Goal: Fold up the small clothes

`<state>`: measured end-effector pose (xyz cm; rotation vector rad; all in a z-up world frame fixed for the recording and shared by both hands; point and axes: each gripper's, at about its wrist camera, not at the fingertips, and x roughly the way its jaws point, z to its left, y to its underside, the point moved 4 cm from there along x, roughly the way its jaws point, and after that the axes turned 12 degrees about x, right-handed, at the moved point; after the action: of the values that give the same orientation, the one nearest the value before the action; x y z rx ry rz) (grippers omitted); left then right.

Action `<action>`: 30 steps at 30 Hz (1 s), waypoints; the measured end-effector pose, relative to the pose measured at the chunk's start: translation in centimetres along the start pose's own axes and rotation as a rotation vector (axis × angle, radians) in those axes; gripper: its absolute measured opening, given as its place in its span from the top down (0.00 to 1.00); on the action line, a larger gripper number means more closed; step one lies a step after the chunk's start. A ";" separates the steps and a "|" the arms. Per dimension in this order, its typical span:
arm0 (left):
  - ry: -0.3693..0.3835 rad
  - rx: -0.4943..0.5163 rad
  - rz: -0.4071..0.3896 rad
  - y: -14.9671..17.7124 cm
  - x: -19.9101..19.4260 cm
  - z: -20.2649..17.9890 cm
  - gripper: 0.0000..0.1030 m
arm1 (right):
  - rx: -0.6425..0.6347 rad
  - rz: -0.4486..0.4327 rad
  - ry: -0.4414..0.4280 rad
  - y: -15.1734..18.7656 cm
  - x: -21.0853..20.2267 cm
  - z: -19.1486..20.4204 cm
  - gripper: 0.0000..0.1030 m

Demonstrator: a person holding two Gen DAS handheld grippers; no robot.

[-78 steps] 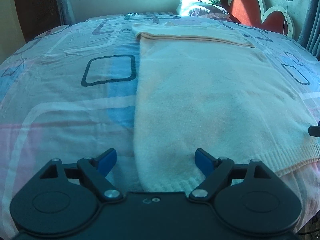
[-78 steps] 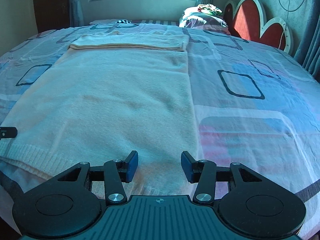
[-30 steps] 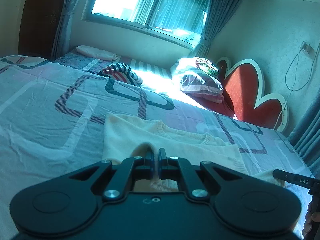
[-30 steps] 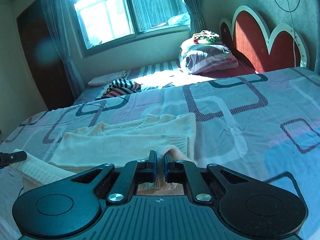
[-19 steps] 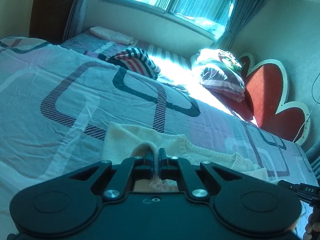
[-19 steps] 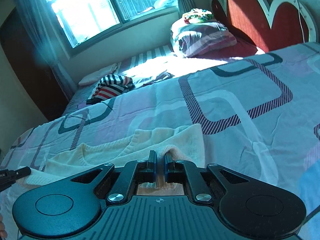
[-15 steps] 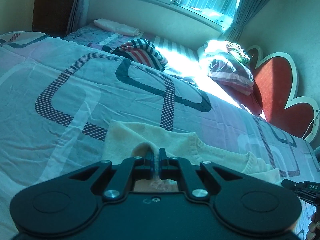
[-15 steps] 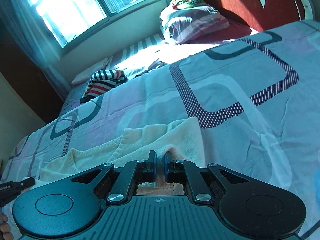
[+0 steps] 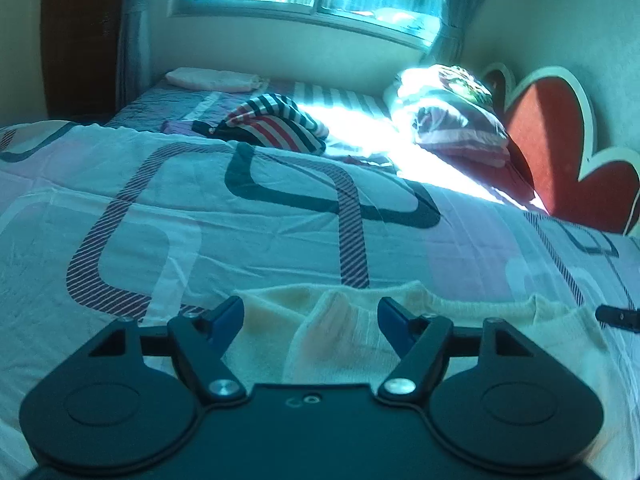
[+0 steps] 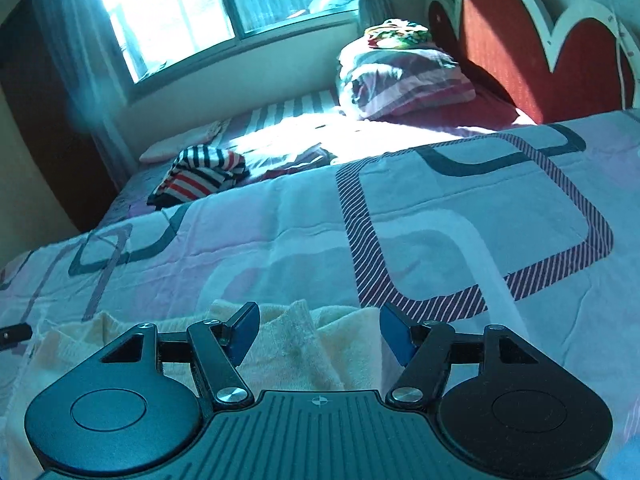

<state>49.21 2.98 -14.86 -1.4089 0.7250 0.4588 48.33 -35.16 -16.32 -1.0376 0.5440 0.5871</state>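
Cream sweater (image 9: 336,332) between left gripper (image 9: 310,316) jaws

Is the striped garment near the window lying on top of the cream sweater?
No. The striped garment lies far up the bed by the window, well apart from the cream sweater in front of the left gripper.

Cream knit sweater (image 9: 340,336) on a pastel bedspread (image 9: 280,236) with striped rounded squares; red heart-shaped headboard (image 10: 516,36) behind.

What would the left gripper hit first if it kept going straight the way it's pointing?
Most likely the cream sweater, bunched between the opening jaws of the left gripper; past that, the quilt.
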 end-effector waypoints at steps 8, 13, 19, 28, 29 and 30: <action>0.036 0.041 0.037 1.4 2.3 -0.8 0.72 | -0.123 0.050 -0.015 1.9 2.3 0.9 0.74; 0.056 0.024 -0.023 0.9 1.5 -0.8 0.98 | -0.150 0.033 -0.033 1.9 2.2 1.2 0.97; 0.016 -0.057 -0.118 -0.6 0.9 0.1 0.98 | -0.113 -0.064 -0.009 0.4 1.6 1.1 0.97; -0.085 0.019 -0.031 1.3 3.3 -1.1 0.82 | -0.141 -0.023 0.089 1.4 4.0 0.8 0.96; -0.097 0.036 -0.025 1.3 3.0 -1.2 0.64 | -0.141 -0.029 0.087 1.2 3.6 0.9 0.94; -0.102 0.045 -0.020 1.2 2.6 -1.2 0.51 | -0.140 -0.042 0.082 1.1 3.1 1.0 0.86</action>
<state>50.00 1.59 -17.58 -1.3395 0.6347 0.4926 49.94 -33.23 -18.63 -1.2071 0.5583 0.5534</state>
